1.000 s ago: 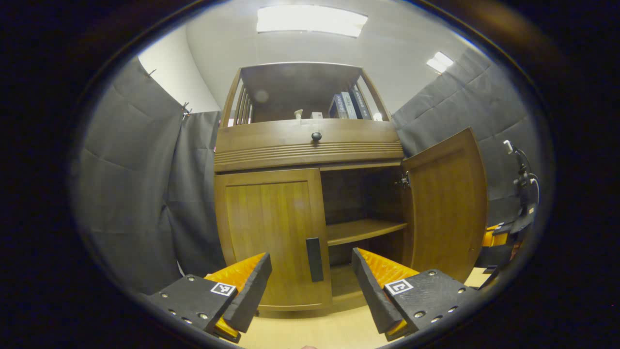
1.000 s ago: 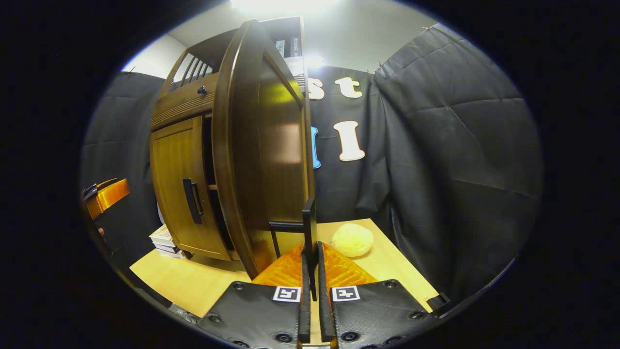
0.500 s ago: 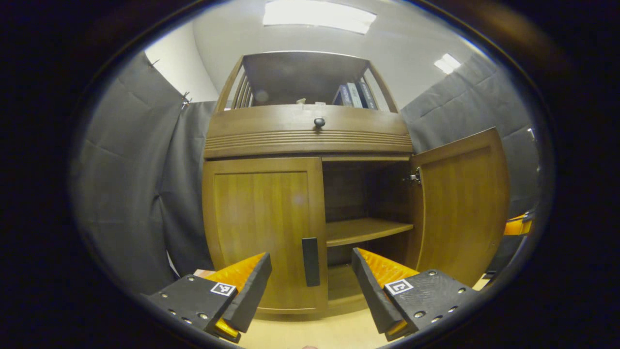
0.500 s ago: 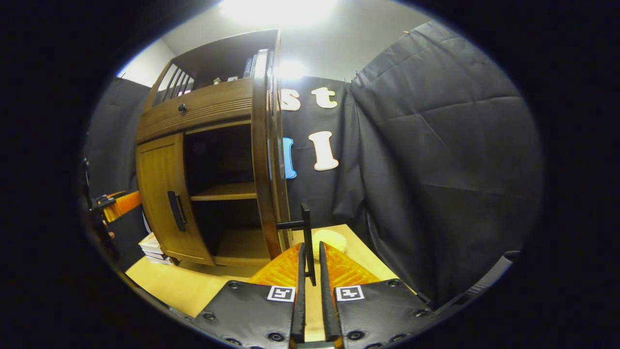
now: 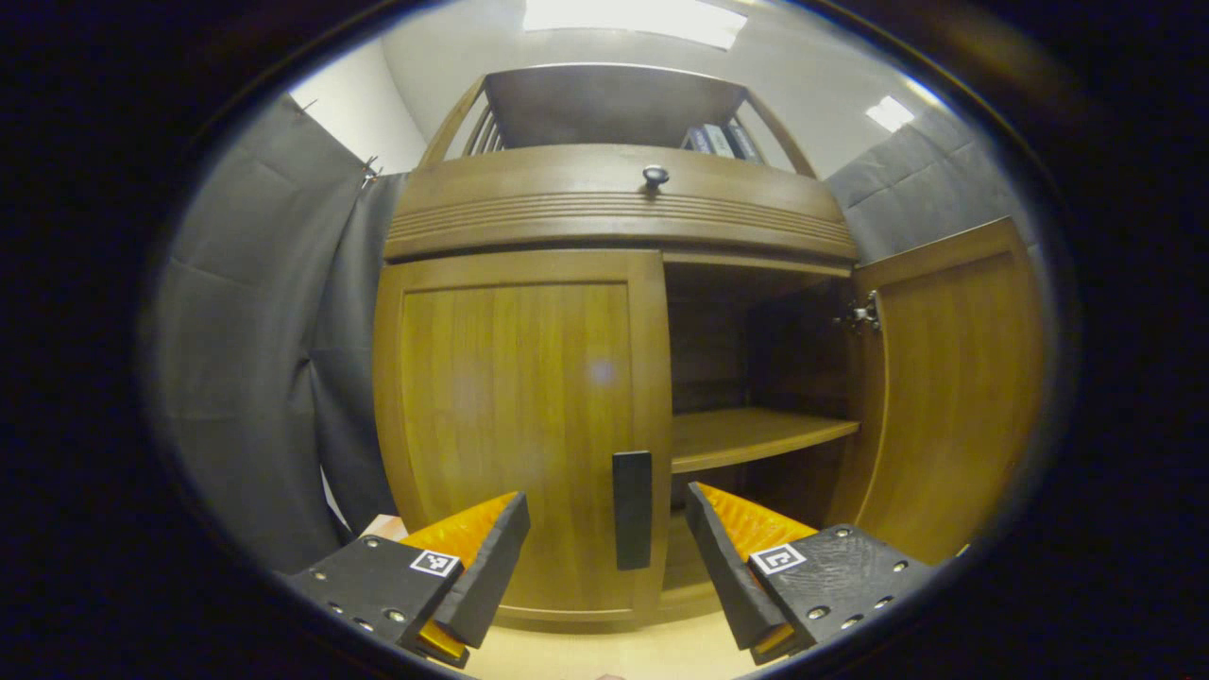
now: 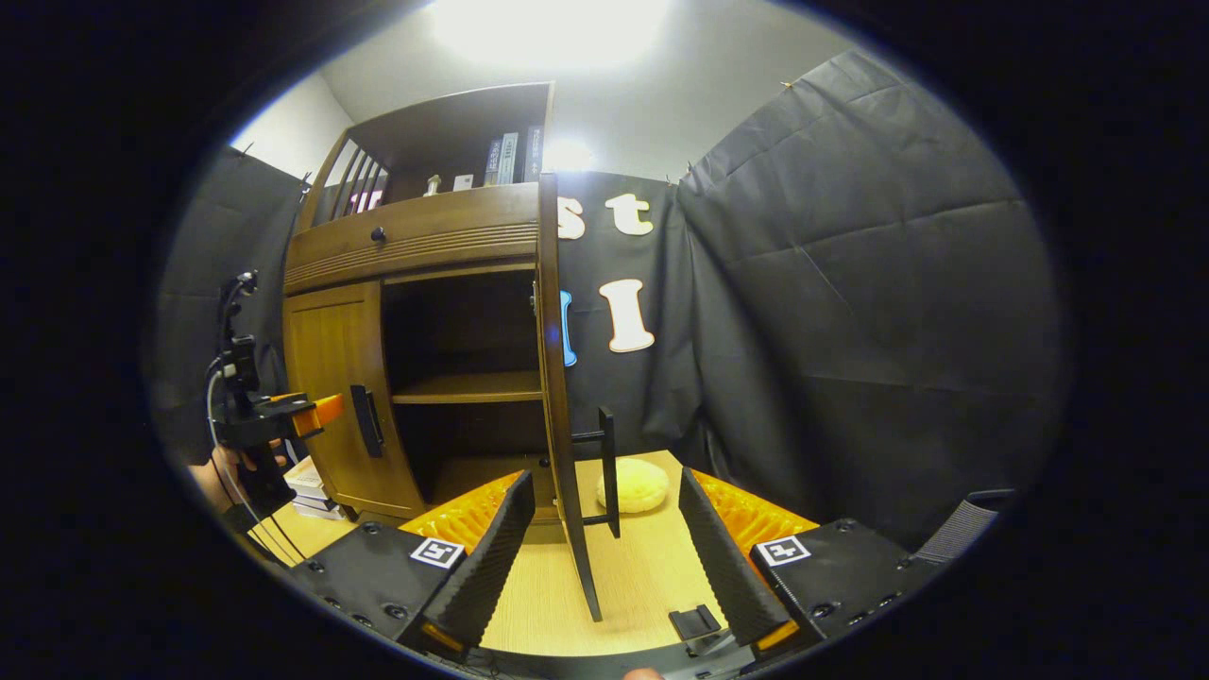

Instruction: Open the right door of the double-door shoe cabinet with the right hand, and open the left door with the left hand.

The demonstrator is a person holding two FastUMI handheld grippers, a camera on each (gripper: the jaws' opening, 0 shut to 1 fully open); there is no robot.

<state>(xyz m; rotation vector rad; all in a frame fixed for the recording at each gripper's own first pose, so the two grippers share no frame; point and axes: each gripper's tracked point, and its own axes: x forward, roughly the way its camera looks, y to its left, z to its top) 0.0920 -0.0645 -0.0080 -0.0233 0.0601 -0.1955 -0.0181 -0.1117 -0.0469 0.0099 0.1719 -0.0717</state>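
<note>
Risk: left hand-held gripper point(image 5: 606, 543), jaws wide and empty, straddles the left door's handle point(image 5: 632, 510) at 6 o'clock; closing off-centre could slip. Right hand-held gripper point(image 6: 600, 543), spread empty, flanks the open right door point(image 6: 559, 397).

Black cloth walls point(image 6: 850, 283), pale ceiling point(image 5: 803, 57) with bright light panels point(image 5: 633, 14).

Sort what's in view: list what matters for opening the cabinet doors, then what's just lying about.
Job:
left door, shut
its handle
right door, open
its handle
left gripper, open
right gripper, open

Lying about:
yellow sponge
books on top shelf
stacked books by cabinet
</note>
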